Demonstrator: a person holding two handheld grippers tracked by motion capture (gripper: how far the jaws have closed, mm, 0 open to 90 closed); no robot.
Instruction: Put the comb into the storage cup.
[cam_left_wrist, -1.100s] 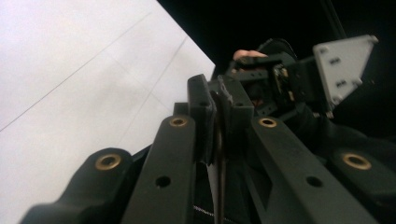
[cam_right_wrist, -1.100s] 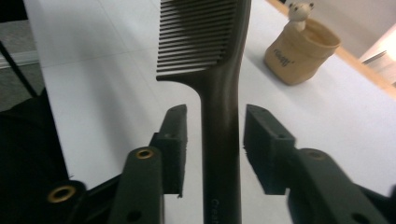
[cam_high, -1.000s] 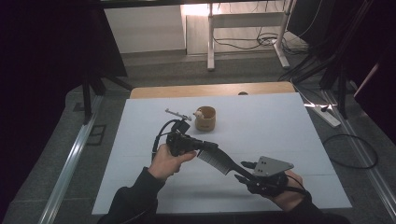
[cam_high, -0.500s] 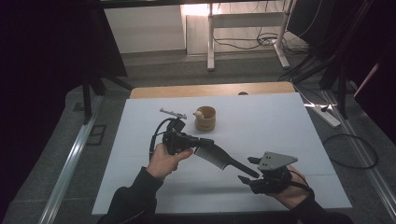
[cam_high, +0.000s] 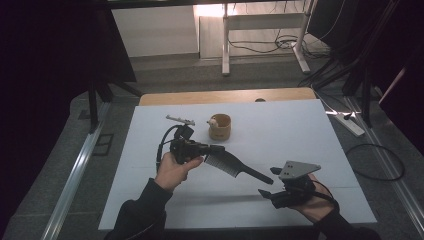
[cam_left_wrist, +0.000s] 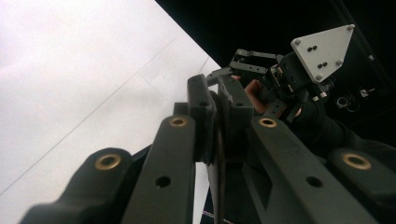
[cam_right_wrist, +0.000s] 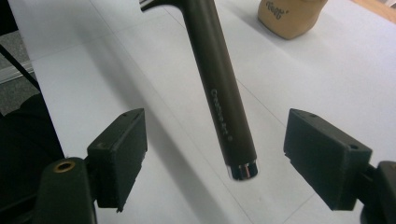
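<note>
Both grippers first, then what sits around them. From my seat, the left gripper has its jaws clamped tight on the toothed head of a dark comb, holding it above the table, with the handle slanting out toward my right gripper. In the left gripper view the jaws press together with a thin dark edge of the comb caught between them, and the right gripper sits beyond with its grey plate.

My right gripper has just been opening; its jaws now stand wide apart. In the right gripper view the comb handle hangs between the two pads with clear gaps either side, touching neither, its silvery end cap lowest and a shadow under it on the white top.

Largest thing on the white table is a tan cup, standing upright just beyond the left gripper, something small and pale at its rim that I cannot make out. Left of the cup lies a thin grey metal clip, apart from it.

As for writing: small pale lettering runs along the comb handle, too fine for me to read for sure. The cup shows a dark printed mark on its side, also unreadable.
</note>
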